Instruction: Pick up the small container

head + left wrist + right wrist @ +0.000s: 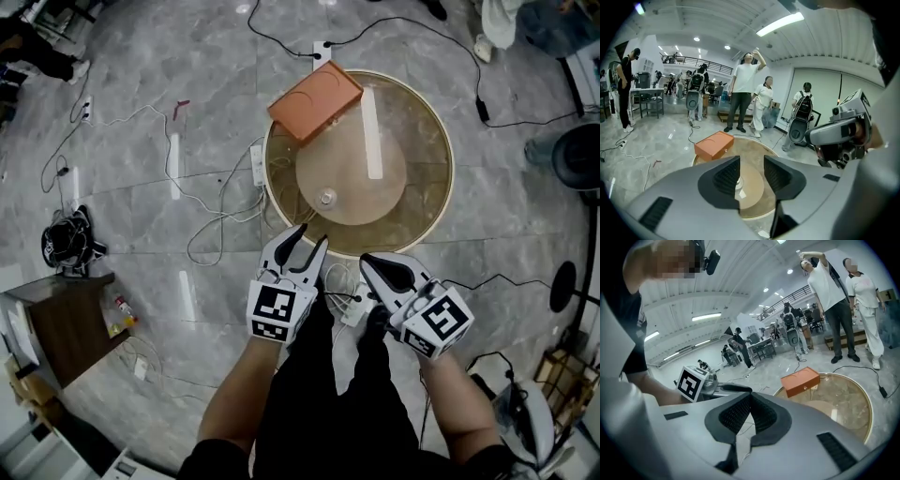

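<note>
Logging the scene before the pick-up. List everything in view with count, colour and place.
Round glass-topped table: one, tan rim, ahead of the person.
Rectangular orange box: one, orange, on the table's far-left rim.
Small round container: one, pale, near the table's middle.
White power strip: one, white, on the floor left of the table.
Loose cables: several, black and white, on the grey marble floor.
Brown wooden cabinet: one, brown, lower left.
Standing people: several, beyond the table.
Left gripper: one, black and white, at the table's near edge, jaws apart, empty.
Right gripper: one, black and white, beside it, jaws together.
</note>
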A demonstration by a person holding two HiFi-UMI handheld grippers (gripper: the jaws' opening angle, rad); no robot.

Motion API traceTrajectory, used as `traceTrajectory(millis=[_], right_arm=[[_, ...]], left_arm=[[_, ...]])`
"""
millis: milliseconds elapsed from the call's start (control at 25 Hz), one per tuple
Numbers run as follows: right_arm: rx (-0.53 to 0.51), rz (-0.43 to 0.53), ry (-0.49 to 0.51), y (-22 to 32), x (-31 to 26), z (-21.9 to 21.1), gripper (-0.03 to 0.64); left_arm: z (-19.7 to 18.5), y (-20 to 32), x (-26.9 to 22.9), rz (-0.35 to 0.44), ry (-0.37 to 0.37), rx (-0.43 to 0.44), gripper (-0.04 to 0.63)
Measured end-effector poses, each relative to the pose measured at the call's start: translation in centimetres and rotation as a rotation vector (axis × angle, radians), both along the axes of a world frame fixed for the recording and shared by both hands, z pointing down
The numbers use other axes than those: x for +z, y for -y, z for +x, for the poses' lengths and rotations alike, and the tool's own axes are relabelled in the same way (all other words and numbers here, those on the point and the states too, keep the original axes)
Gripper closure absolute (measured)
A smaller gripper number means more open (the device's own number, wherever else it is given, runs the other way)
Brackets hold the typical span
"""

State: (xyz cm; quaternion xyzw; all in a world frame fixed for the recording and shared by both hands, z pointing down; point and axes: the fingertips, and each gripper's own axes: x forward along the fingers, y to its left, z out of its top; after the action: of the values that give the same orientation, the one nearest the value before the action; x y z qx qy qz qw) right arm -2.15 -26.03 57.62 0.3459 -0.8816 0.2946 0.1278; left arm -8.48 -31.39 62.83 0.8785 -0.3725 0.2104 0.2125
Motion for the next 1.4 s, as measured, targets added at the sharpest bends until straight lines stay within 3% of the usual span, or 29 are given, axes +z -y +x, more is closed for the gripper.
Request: traceTrajectory(millis=[440, 600, 960, 1400], right_arm=[[-0.018, -0.077, -0.03, -0.2, 11.5, -0.9, 0.603], [0.009, -0.096, -0.011, -0.1, 14.7, -0.9, 0.603], [0.016, -0.111, -0.021, 0.7, 20.3, 0.0, 0.603], [0.014, -0.13, -0.027, 1.8, 22.6, 0.2, 0.603]], left_arm=[[1.2, 3.0, 13.0, 0.012, 0.027, 0.055, 0.337], [2.3, 4.2, 16.8, 0.039, -0.009, 0.068, 0.301], [4.0, 7.0, 22.0, 0.111, 0.009, 0.066, 0.239], [6.1, 8.4, 26.7, 0.128, 0.073, 0.139, 0.236]])
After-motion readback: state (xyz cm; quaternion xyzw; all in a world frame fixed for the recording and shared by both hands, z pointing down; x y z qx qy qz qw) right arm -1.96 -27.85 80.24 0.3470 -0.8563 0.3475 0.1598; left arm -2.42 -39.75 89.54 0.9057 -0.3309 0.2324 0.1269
